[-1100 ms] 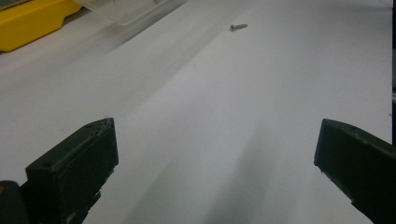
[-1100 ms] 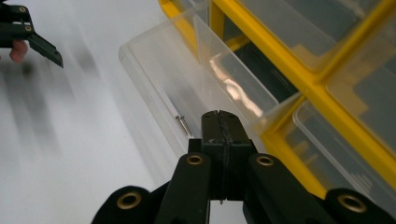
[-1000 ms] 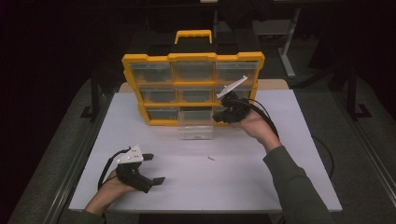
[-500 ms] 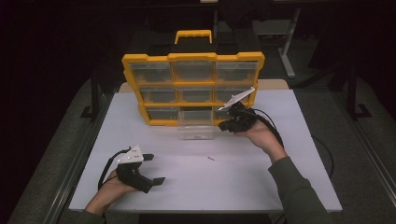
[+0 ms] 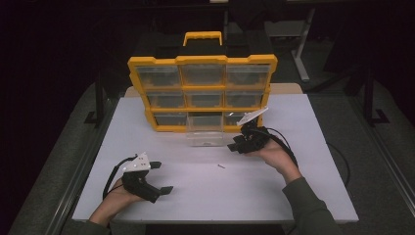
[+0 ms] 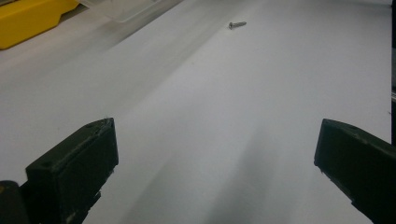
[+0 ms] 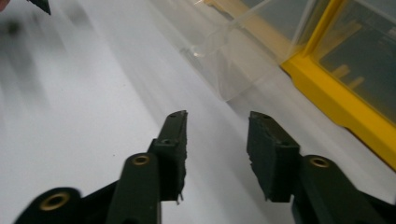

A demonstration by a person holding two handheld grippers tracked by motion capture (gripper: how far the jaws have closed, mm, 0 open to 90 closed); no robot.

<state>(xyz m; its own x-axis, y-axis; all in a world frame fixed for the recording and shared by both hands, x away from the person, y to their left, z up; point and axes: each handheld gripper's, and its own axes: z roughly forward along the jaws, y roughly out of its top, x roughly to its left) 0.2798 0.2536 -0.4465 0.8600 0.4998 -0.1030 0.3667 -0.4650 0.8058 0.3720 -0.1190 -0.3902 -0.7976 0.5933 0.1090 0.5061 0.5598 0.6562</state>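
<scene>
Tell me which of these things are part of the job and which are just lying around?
Part of the job:
- right gripper, fingers apart, nothing between them
- clear drawer, pulled out of the yellow organizer
- small screw on the table

Just lying about:
- left gripper, open, resting on the white table
- dark stands behind the table

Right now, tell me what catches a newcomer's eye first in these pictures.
The yellow drawer organizer standing at the table's far edge, its clear bottom-middle drawer pulled out. Right of that drawer the right gripper hangs low, empty jaws just opening. One small screw lies alone mid-table.
</scene>
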